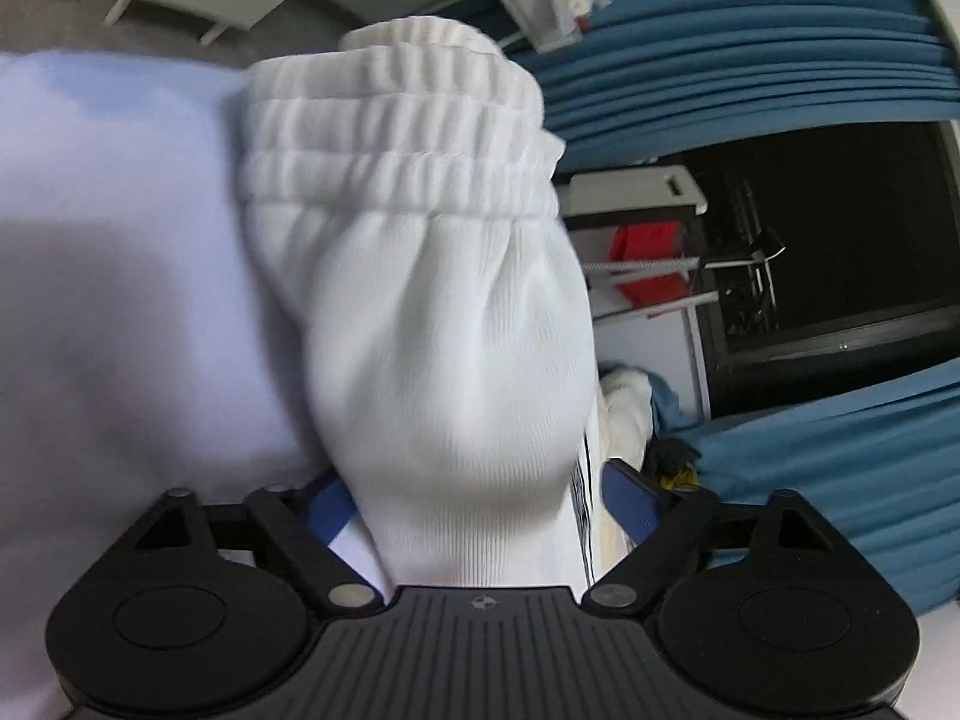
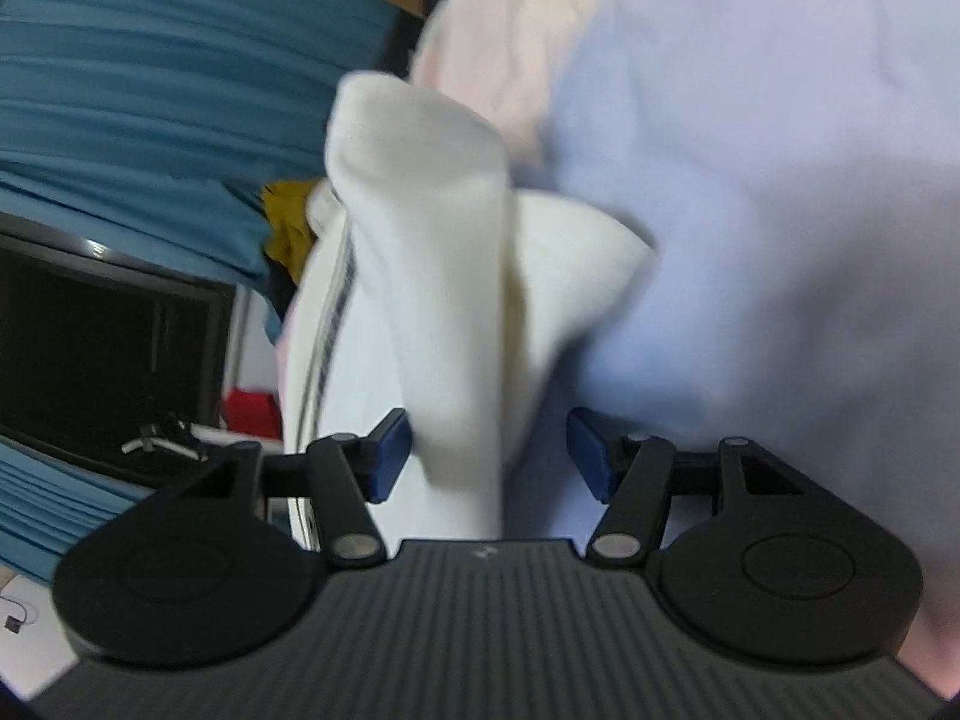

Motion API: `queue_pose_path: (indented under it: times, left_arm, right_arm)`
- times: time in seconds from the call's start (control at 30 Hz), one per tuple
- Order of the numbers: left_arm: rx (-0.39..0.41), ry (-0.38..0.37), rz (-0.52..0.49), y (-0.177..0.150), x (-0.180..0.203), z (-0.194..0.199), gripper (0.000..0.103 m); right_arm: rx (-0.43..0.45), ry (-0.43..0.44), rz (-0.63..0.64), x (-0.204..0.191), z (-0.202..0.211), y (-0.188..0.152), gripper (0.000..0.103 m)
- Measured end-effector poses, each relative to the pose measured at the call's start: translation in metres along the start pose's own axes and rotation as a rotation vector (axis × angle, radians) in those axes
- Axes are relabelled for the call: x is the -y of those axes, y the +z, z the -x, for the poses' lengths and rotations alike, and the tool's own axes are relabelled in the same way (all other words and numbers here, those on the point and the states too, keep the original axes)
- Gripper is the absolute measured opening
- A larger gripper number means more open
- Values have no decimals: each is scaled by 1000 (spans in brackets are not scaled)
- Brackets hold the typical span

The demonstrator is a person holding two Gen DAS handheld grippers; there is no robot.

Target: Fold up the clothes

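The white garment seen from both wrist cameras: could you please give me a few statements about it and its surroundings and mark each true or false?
1. The white garment has a gathered, ribbed band at its far end. True.
2. The left gripper has the garment between its blue pads. True.
3. The right gripper is fully shut with its pads touching. False: the pads stand apart, cloth between them.
4. The curtains are red. False: they are blue.
5. A pale lavender sheet lies beneath the garment. True.
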State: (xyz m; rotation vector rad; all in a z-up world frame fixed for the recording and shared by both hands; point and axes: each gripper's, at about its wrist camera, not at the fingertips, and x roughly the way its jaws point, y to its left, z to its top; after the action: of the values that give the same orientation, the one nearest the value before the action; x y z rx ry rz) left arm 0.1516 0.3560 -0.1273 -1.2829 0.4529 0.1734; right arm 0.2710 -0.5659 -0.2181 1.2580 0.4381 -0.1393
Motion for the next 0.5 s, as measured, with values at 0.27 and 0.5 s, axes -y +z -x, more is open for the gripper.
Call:
queue_pose_path:
  times: [0.27, 0.5]
  left_arm:
    - [32, 16, -82, 21, -1, -28, 28]
    - [26, -12, -150, 40, 12, 1, 17]
  right_arm:
    - [105, 4, 132, -18, -27, 1, 26]
    - [62, -19, 108, -26, 9, -5, 14]
